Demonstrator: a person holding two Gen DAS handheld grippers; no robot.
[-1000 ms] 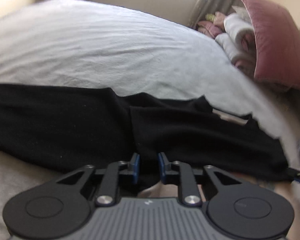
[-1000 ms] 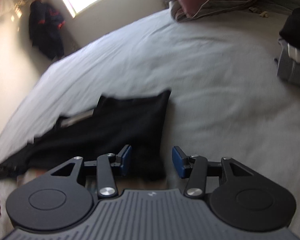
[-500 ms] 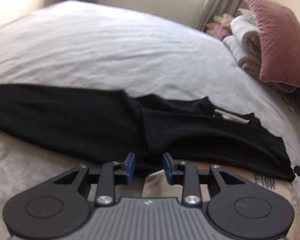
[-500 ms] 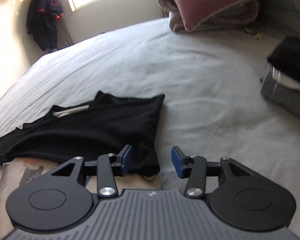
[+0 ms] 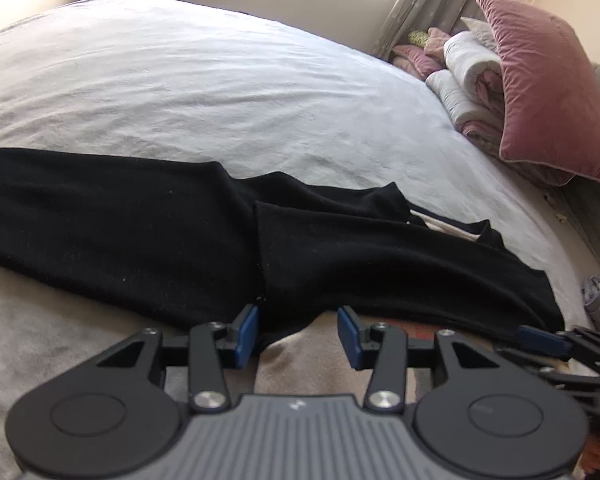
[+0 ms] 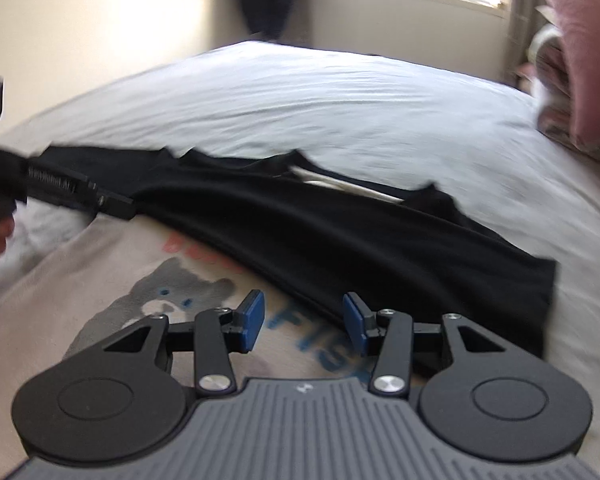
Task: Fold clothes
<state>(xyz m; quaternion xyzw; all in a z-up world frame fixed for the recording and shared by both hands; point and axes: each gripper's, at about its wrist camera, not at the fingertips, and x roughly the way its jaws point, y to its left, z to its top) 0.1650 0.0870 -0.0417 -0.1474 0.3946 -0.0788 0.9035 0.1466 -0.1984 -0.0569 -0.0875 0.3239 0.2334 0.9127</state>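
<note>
Here, a black garment (image 5: 180, 236) lies stretched across a pale bedsheet (image 5: 220, 92), its near edge overlapping a beige printed shirt (image 6: 112, 276). The left gripper (image 5: 298, 334) sits at that black hem, its jaws just widened, with nothing pinched between the blue pads. The right gripper (image 6: 304, 320) hovers over the shirt's blue lettering, jaws likewise just parted and holding nothing. A pink pillow (image 5: 548, 92) leans against rolled bedding (image 5: 468, 80) at right.
</note>
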